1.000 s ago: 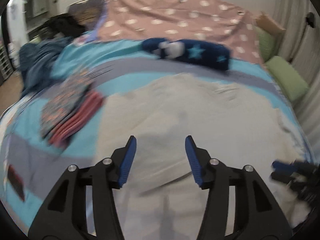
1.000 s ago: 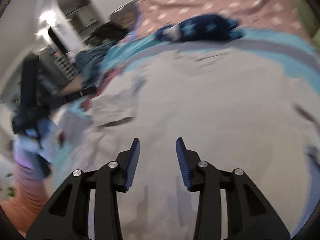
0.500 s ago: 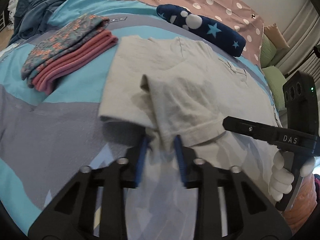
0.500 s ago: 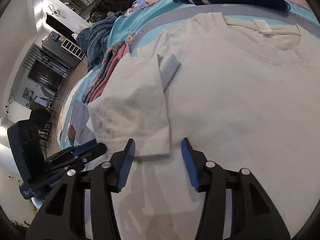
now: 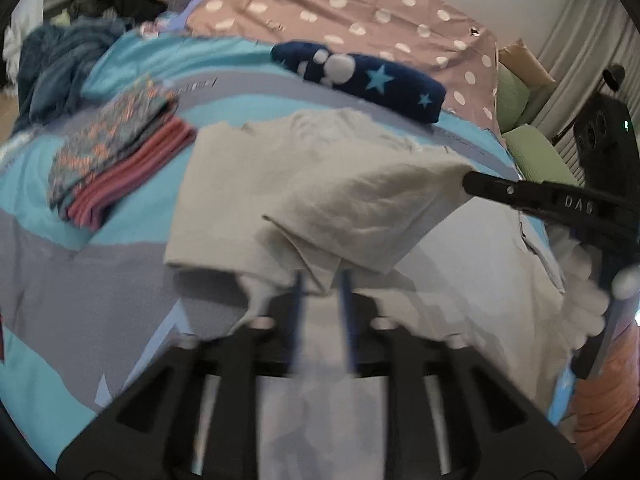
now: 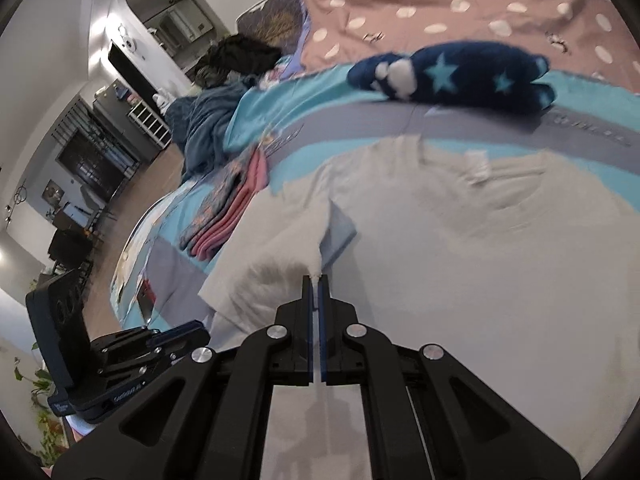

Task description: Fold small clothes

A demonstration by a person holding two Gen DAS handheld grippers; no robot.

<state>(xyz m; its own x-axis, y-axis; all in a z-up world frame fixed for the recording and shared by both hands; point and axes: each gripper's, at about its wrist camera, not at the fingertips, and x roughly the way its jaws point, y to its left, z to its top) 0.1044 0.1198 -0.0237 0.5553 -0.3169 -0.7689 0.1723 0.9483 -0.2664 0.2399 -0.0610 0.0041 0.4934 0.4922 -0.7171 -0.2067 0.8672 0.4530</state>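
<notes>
1. A pale beige cotton T-shirt (image 6: 480, 260) lies spread on the bed, on a turquoise-and-grey patterned duvet (image 5: 48, 280), with its neckline and white label toward the pillows.
2. My right gripper (image 6: 316, 280) has its blue pads pressed together on the edge of the T-shirt's folded-over side panel, so that a corner of the fabric is lifted off the rest of the garment.
3. In my left wrist view, the same gripper shows as a black arm reaching in from the right, its tip at the raised corner of cloth.
4. My left gripper (image 5: 322, 280) sits at the near hem of that lifted flap; its jaws are opening, with a bunch of beige fabric hanging between the blue pads. That view is blurred, so I cannot tell whether the pads still press on the cloth.
5. To the left of the T-shirt rests a small stack of folded clothes (image 5: 116, 152), floral on top and pink beneath, apart from the shirt.
6. Beyond the neckline lies a rolled navy fleece with light-blue stars (image 5: 360, 76).
7. Behind it is a dusty-pink cover with white polka dots (image 5: 360, 12).
8. A heap of dark blue clothing (image 5: 52, 64) sits at the far left corner of the bed.
</notes>
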